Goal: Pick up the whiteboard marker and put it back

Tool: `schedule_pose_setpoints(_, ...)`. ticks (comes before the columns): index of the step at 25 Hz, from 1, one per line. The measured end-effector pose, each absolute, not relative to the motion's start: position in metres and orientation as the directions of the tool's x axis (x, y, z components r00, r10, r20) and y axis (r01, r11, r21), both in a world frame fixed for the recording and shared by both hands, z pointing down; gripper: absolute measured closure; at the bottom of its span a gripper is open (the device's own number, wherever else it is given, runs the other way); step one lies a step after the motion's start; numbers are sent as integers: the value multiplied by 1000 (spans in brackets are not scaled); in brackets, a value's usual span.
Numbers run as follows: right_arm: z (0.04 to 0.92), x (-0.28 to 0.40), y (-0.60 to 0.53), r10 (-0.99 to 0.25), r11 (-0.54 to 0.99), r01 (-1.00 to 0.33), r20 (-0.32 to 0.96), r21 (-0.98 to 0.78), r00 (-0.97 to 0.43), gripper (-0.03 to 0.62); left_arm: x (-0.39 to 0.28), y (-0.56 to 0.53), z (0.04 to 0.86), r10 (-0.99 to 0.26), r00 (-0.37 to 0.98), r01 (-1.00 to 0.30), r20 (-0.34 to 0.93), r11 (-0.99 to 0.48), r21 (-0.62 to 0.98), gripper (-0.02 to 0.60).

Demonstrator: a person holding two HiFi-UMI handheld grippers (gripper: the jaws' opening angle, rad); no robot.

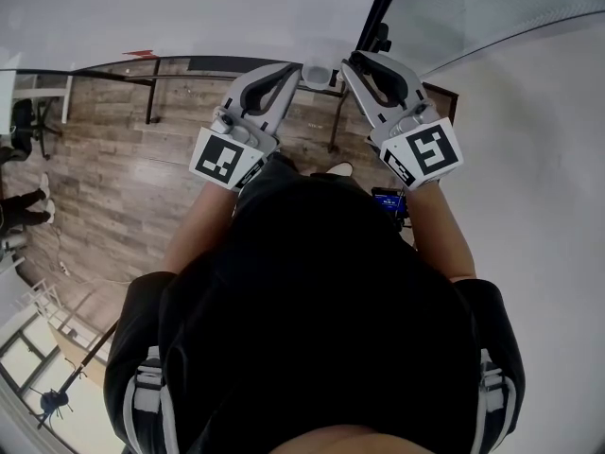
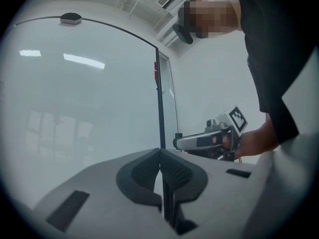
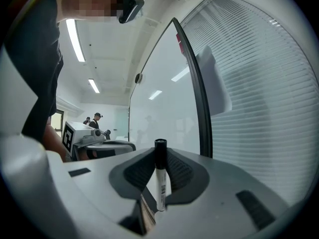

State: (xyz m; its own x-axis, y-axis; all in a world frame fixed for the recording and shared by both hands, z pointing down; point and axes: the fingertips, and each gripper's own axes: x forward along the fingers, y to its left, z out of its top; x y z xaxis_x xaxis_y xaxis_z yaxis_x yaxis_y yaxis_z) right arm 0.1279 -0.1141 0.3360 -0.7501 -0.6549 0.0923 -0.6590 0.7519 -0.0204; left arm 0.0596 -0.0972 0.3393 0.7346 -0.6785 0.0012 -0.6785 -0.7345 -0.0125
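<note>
The whiteboard marker [image 3: 161,183], white with a black cap, stands upright between the dark pads of my right gripper [image 3: 158,163], which is shut on it. That gripper points level at the whiteboard [image 3: 159,98] by its black frame [image 3: 197,93]. My left gripper [image 2: 160,158] has its pads pressed together with nothing between them and faces the same board [image 2: 89,93]. In the head view the left gripper [image 1: 295,72] and the right gripper [image 1: 354,62] are held out side by side, tips close together. I cannot make out the marker there.
Glass with white blinds [image 3: 259,83] runs to the right of the board's frame. A wood floor [image 1: 113,178] and black table legs [image 1: 151,97] lie below to the left. Other people [image 3: 97,118] stand far off in the room.
</note>
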Motion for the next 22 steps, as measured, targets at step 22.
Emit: schedule_pose_setpoints(22,386,67,-157,-695,710,-704,156,-2,-702,531,27,-128,363,-671,741,-670,1,-740,-51,577)
